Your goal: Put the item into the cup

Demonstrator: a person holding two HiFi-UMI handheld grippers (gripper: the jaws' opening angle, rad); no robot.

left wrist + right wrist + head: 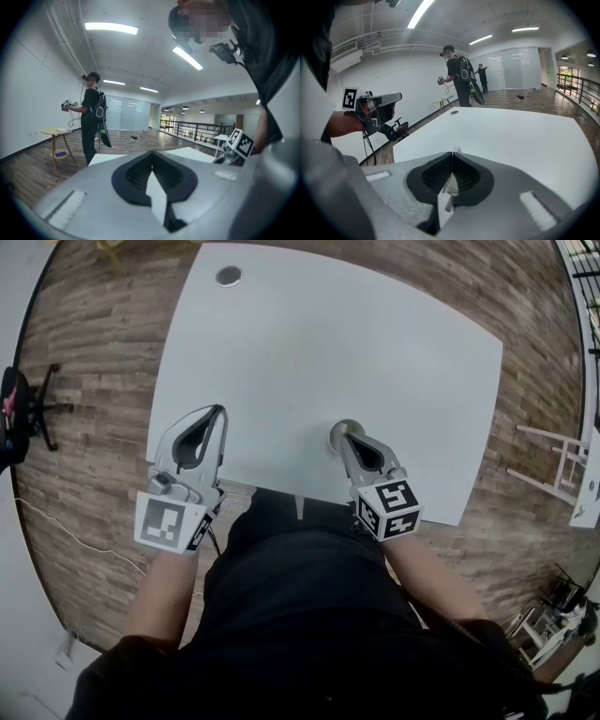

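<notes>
In the head view the right gripper [344, 437] hung over the lower edge of the white tabletop [375, 343], its fingers clenched together. In the right gripper view a small pale scrap [456, 151] peeked out at their tips; whether it was the item, or held at all, could not be told. A round grey rim [335, 428], possibly the cup, lay right at those tips. The left gripper [222, 411], at lower left over the tabletop's corner, had its fingers clenched on nothing. A cable hole [228, 277] sat at the upper left.
</notes>
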